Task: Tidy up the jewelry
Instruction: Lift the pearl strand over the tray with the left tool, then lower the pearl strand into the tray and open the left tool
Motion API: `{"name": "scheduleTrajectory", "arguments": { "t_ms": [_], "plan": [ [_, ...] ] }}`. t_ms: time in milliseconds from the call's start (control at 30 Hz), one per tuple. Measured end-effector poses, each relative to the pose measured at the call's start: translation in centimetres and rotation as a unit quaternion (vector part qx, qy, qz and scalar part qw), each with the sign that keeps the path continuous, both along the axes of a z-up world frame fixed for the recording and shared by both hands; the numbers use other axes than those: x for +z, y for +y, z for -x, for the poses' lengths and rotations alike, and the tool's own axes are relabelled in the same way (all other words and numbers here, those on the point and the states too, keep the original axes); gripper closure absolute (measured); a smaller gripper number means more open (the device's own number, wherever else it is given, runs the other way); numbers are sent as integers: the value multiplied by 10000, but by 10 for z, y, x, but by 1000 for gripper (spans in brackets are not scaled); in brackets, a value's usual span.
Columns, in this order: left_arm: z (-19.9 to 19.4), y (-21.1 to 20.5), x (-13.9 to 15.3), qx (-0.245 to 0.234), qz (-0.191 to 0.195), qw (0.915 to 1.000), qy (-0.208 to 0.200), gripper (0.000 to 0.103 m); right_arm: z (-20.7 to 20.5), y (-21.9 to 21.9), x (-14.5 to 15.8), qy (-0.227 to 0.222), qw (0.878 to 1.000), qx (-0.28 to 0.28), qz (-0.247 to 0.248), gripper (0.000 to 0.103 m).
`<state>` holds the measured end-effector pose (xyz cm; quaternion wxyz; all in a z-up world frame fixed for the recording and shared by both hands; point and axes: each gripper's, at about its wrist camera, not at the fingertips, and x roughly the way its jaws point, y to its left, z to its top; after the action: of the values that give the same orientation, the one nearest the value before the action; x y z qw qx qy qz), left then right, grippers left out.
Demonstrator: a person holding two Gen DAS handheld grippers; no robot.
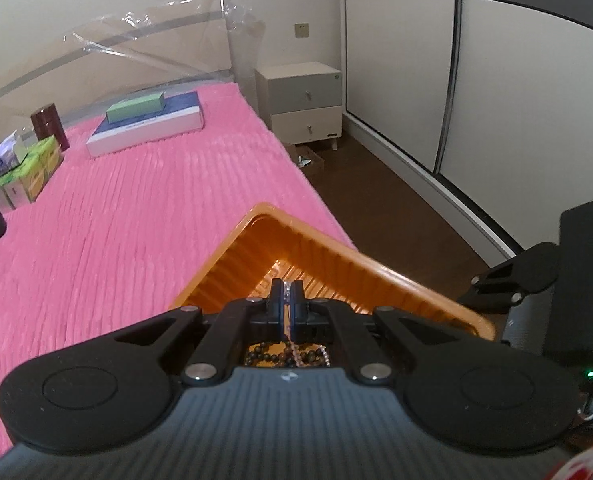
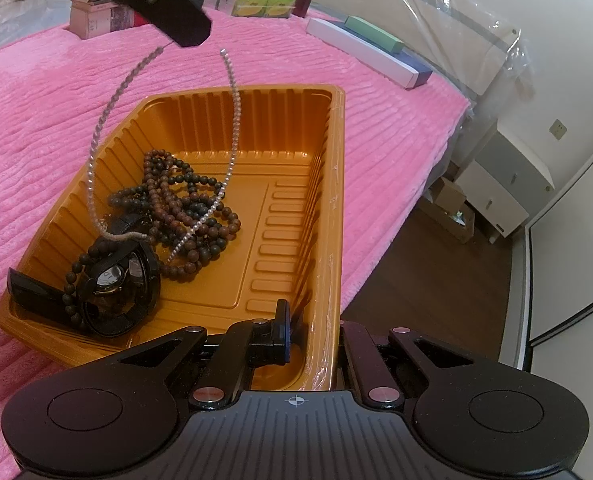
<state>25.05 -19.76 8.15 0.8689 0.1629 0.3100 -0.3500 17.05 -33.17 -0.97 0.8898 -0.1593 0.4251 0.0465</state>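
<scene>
An orange plastic tray (image 2: 332, 184) sits on the pink bedspread; it also shows in the left wrist view (image 1: 336, 256). In it lie dark wooden bead strings (image 2: 184, 208) and a black watch (image 2: 116, 284). My left gripper (image 1: 287, 292) is shut on a silver pearl chain (image 1: 287, 289) and holds it above the tray; in the right wrist view the chain (image 2: 232, 136) hangs in a loop from the left gripper (image 2: 184, 40) down into the tray. My right gripper (image 2: 312, 320) is shut on the tray's right wall, one finger inside and one outside.
A white and blue flat box (image 1: 148, 128) with a green box (image 1: 136, 108) on it lies at the bed's far end. Tissue packs and small boxes (image 1: 20, 168) stand along the left side. A nightstand (image 1: 304, 100) stands by the bed. The bed edge drops to the brown floor on the right.
</scene>
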Motion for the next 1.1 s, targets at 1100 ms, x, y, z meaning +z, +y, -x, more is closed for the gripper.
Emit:
{"name": "scheduleTrajectory", "arguments": {
  "t_ms": [1100],
  "plan": [
    [-1,0,-7,54,-82,10000,16,85,-1,-1,-2,3,10000,3,-30,97]
  ]
}}
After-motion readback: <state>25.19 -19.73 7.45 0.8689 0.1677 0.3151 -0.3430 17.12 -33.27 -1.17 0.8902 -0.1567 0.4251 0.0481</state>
